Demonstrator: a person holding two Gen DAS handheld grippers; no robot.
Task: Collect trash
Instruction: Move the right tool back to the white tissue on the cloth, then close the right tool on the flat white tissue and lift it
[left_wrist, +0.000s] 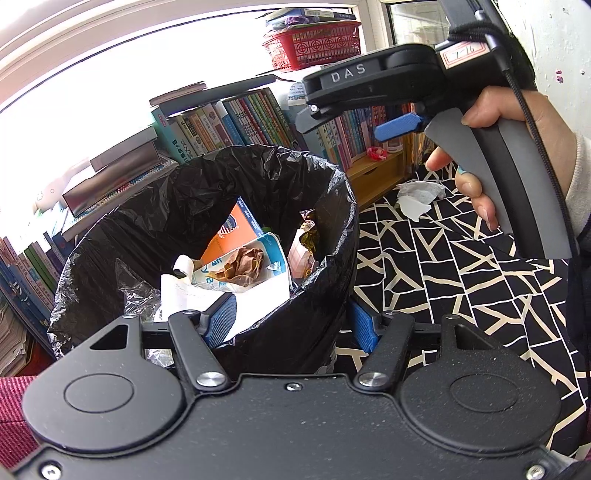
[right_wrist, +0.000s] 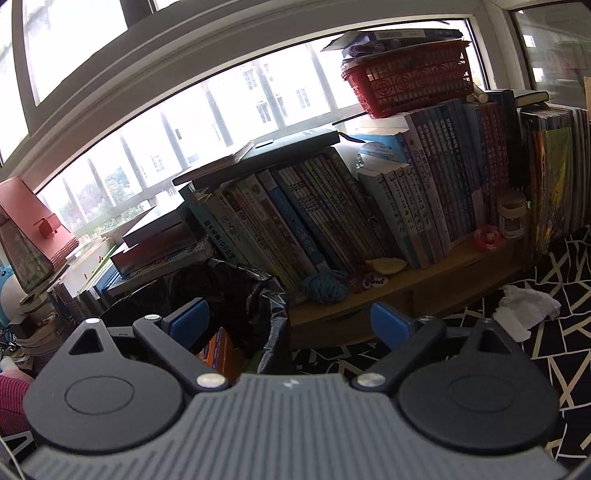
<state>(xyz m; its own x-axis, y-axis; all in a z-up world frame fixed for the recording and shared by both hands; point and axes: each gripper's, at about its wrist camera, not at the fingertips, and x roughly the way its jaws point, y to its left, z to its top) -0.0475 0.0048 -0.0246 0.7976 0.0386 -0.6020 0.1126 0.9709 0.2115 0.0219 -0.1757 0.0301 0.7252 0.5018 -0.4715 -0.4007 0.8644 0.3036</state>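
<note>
Left claw (left_wrist: 291, 321): spread wide, nothing between the pads, straddling the near rim of the bin, one blue pad inside the liner, the other outside on the right. Right claw (right_wrist: 290, 317): also spread wide and empty, held above the bin's right edge and facing the far bookshelf (right_wrist: 369, 236).

Bin with black liner (left_wrist: 192, 206): stands at the left on the black-and-white patterned surface (left_wrist: 461, 280), already holding papers, an orange carton and a brown crumpled scrap.

Crumpled white tissue (right_wrist: 524, 306): the one loose piece of trash in sight, lying on the patterned cloth to the right of the bin, near the foot of the wooden shelf, well apart from both claws.

Judgement: the step in hand is fetching that tissue, and the right claw is the nearer one. Best to swing it right and down, and come at the wad from above with the pads either side of its thickest fold. Close fully, since tissue compresses and a light pinch may catch only a loose flap. Keep the tips just off the cloth to avoid gathering it. The left claw can steady the rim so the liner stays open.
</note>
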